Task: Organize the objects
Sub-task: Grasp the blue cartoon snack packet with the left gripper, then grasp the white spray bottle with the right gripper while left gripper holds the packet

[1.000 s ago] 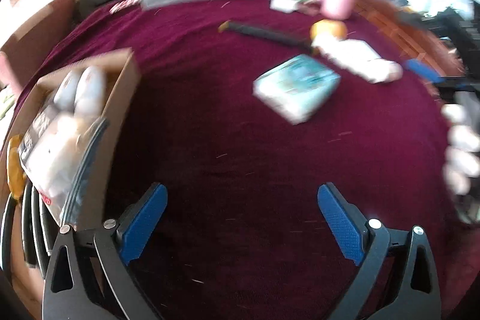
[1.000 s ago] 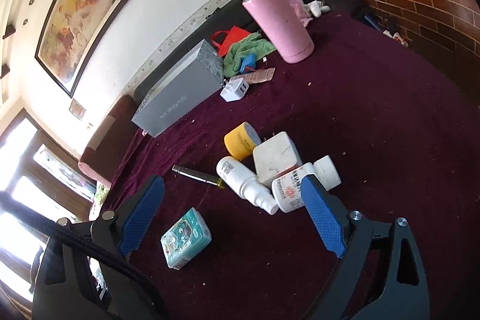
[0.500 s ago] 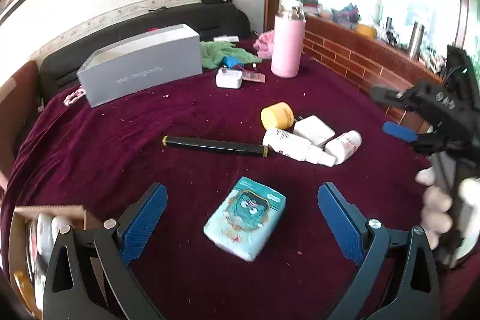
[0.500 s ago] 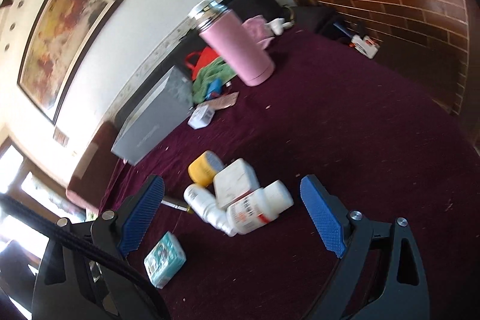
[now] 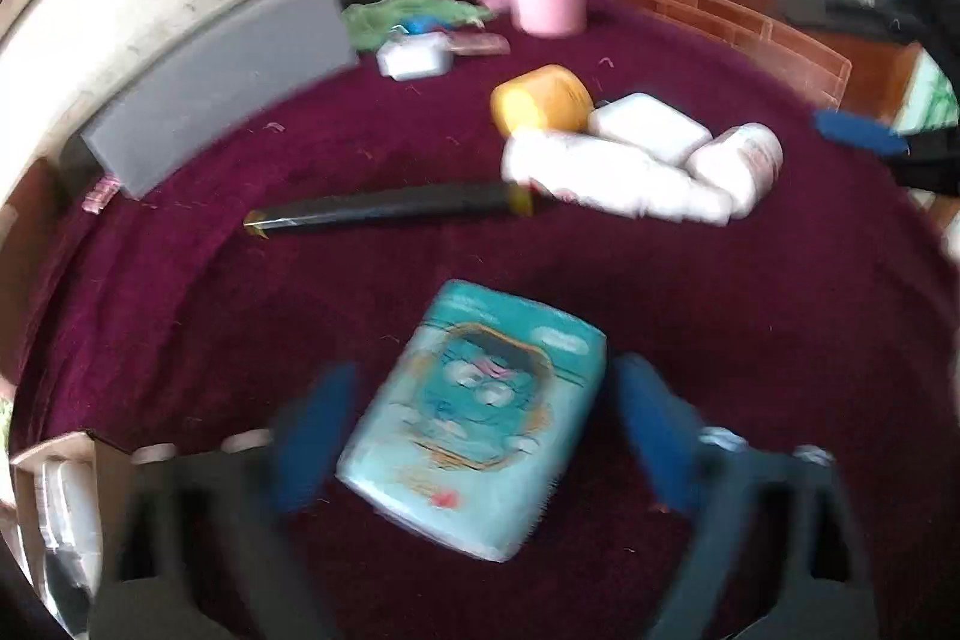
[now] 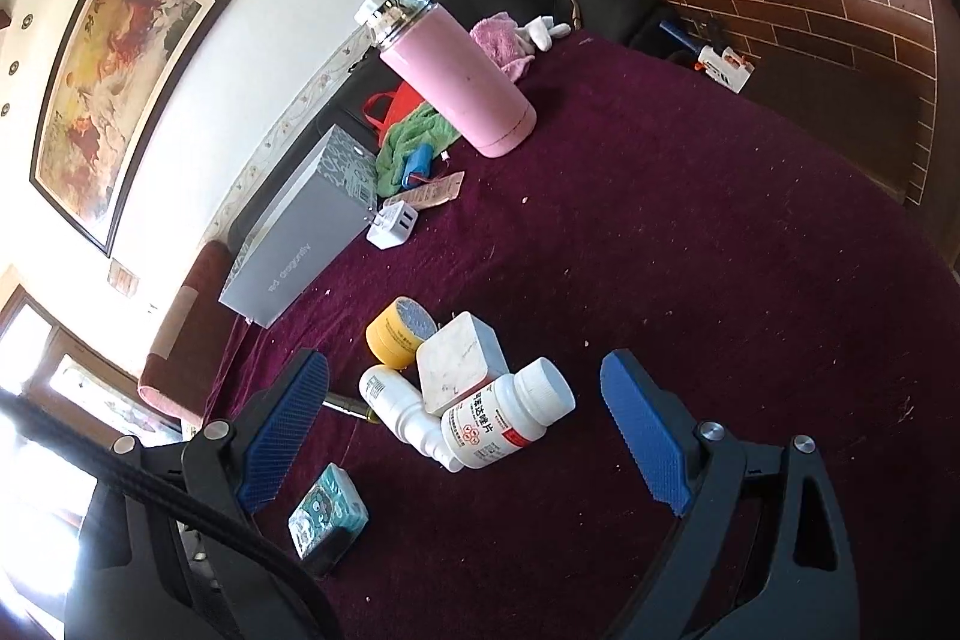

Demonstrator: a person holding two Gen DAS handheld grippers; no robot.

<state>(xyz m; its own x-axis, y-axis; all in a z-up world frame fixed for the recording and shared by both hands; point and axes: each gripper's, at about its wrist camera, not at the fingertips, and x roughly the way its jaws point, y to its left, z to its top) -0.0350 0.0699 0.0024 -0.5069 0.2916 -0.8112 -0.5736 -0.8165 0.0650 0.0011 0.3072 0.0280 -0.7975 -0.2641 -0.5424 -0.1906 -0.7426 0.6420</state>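
Teal, soft-looking tissue pack [image 5: 480,418] with a cartoon face lay flat near the maroon bed cover's [image 5: 750,340] front edge. My left gripper [image 5: 477,430], wide a second ago above bare cover, had just been closing, pads flanking the pack, contact unclear through blur. My right gripper [image 6: 474,436] stayed wide, holding nothing, above the bottles [image 6: 510,418].

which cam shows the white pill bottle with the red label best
The right wrist view: the pill bottle lies sharp between the open right claw pads, its label in plain sight. In the left wrist view the bottle is a blurred white shape, label unreadable.
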